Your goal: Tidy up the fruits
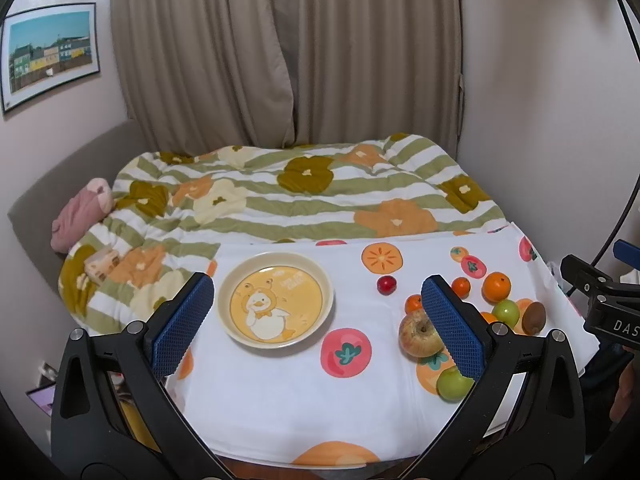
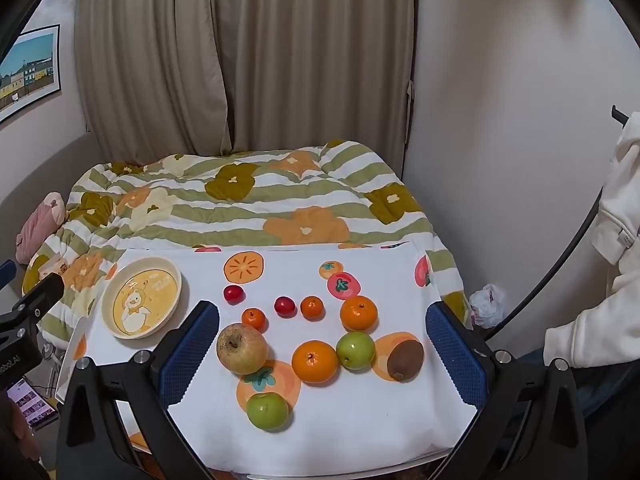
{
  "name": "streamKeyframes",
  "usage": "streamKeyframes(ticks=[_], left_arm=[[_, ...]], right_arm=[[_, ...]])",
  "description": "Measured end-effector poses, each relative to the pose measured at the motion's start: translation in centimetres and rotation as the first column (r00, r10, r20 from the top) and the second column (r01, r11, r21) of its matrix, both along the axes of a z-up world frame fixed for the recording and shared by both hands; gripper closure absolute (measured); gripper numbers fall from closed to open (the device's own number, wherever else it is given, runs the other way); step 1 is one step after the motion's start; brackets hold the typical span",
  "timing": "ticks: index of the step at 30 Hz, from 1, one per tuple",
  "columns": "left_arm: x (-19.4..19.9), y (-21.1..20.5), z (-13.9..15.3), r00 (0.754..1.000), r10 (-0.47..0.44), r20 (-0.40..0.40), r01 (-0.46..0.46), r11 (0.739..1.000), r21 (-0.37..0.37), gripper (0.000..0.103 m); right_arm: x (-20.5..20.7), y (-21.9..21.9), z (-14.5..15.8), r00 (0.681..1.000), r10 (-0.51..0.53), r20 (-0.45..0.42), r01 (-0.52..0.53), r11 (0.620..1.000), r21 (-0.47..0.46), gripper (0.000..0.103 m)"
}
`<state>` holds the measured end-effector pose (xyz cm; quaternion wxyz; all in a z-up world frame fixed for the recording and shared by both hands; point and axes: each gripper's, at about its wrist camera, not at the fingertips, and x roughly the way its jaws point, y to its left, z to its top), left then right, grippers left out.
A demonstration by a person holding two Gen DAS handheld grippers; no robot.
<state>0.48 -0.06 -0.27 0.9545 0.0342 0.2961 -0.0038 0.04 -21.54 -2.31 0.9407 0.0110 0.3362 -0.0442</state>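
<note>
While both claws hang wide apart and empty, the right claw point(image 2: 322, 354) frames the fruit. At centre left of the right wrist view the yellowish apple point(image 2: 242, 348) looks heavy and firm: grip its widest sides. Centre, the big orange point(image 2: 315, 361) is round and may roll. Right, the kiwi point(image 2: 405, 354) seems soft, so squeeze lightly. The plate point(image 2: 175, 276) sits upper left.

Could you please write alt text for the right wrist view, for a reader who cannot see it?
Loose fruit lies on a white fruit-print cloth between the open blue-padded right hand-held gripper: a wrinkled yellowish apple, two green apples, oranges, small red fruits and a brown kiwi. An empty cream round plate with a duck picture sits far left.
</note>
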Motion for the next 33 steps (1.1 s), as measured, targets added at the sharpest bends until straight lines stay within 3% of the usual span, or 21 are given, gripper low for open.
streamKeyframes(ticks=[33], left_arm=[[-0.04, 0.09, -0.3, 1.0, -0.01, -0.006, 0.01, 1.0, -0.009, 0.0]], right_arm=[[-0.13, 0.2, 0.15, 1.0, -0.002, -0.002, 0.002, 1.0, 0.001, 0.0]])
